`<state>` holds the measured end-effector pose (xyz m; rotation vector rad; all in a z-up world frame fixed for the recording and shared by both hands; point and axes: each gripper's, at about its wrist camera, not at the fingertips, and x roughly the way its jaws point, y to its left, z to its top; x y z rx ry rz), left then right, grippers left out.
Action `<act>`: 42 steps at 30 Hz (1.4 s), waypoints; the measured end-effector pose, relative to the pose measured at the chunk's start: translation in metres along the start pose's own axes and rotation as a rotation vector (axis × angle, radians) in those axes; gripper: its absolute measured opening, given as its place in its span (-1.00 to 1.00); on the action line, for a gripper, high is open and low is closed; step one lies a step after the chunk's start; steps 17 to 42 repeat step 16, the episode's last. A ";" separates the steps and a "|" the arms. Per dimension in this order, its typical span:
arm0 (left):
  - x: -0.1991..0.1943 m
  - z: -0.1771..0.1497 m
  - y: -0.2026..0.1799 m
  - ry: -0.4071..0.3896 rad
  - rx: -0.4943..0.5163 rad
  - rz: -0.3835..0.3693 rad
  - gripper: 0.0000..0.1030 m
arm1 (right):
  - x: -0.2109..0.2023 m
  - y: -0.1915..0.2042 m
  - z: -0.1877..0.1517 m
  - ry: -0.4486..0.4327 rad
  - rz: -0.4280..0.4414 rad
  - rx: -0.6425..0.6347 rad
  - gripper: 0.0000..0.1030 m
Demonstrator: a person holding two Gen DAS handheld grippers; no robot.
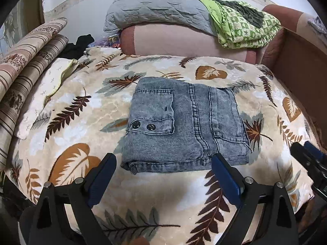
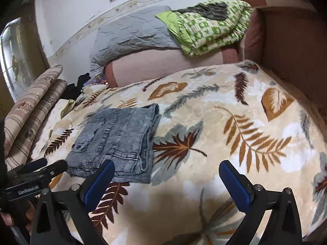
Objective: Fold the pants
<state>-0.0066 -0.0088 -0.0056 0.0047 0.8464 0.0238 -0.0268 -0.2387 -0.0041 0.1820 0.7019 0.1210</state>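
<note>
The grey denim pants lie folded into a compact rectangle on the leaf-print blanket. A buttoned pocket flap faces up. My left gripper is open and empty, just in front of the near edge of the pants. The pants also show in the right wrist view, to the left. My right gripper is open and empty, above the blanket to the right of the pants. It shows at the right edge of the left wrist view. The left gripper shows at the left of the right wrist view.
A pink bolster lies at the back with a grey quilt and a green patterned blanket on it. Striped rolled bedding lies at the left. A brown bed board stands at the right.
</note>
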 end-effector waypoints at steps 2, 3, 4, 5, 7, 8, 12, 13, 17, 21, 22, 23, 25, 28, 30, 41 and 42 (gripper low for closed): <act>0.002 0.002 -0.003 0.020 0.019 0.013 0.83 | -0.005 0.003 0.004 0.004 0.002 -0.029 1.00; 0.003 0.003 -0.004 0.026 0.024 0.011 0.83 | -0.006 0.005 0.005 0.010 0.004 -0.039 1.00; 0.004 0.003 -0.004 0.028 0.024 0.001 0.83 | -0.008 0.007 0.007 0.015 0.006 -0.053 1.00; 0.003 0.003 -0.003 0.025 0.016 -0.027 0.83 | -0.009 0.008 0.008 0.016 0.007 -0.063 1.00; 0.003 0.003 -0.002 0.018 0.007 -0.050 0.83 | -0.011 0.011 0.012 0.024 0.006 -0.083 1.00; 0.004 0.004 -0.002 0.015 0.006 -0.057 0.83 | -0.012 0.013 0.014 0.027 0.006 -0.088 1.00; 0.004 0.009 0.000 0.013 -0.007 -0.094 0.97 | -0.011 0.021 0.020 0.040 0.013 -0.110 1.00; 0.004 0.011 -0.001 0.011 -0.005 -0.097 0.97 | -0.010 0.023 0.020 0.043 0.014 -0.113 1.00; 0.007 0.017 0.000 0.007 0.001 -0.102 0.97 | -0.005 0.027 0.023 0.060 0.023 -0.111 1.00; 0.007 0.017 0.000 0.007 0.001 -0.102 0.97 | -0.005 0.027 0.023 0.060 0.023 -0.111 1.00; 0.007 0.017 0.000 0.007 0.001 -0.102 0.97 | -0.005 0.027 0.023 0.060 0.023 -0.111 1.00; 0.007 0.017 0.000 0.007 0.001 -0.102 0.97 | -0.005 0.027 0.023 0.060 0.023 -0.111 1.00; 0.007 0.017 0.000 0.007 0.001 -0.102 0.97 | -0.005 0.027 0.023 0.060 0.023 -0.111 1.00; 0.007 0.017 0.000 0.007 0.001 -0.102 0.97 | -0.005 0.027 0.023 0.060 0.023 -0.111 1.00; 0.007 0.017 0.000 0.007 0.001 -0.102 0.97 | -0.005 0.027 0.023 0.060 0.023 -0.111 1.00; 0.007 0.017 0.000 0.007 0.001 -0.102 0.97 | -0.005 0.027 0.023 0.060 0.023 -0.111 1.00; 0.007 0.017 0.000 0.007 0.001 -0.102 0.97 | -0.005 0.027 0.023 0.060 0.023 -0.111 1.00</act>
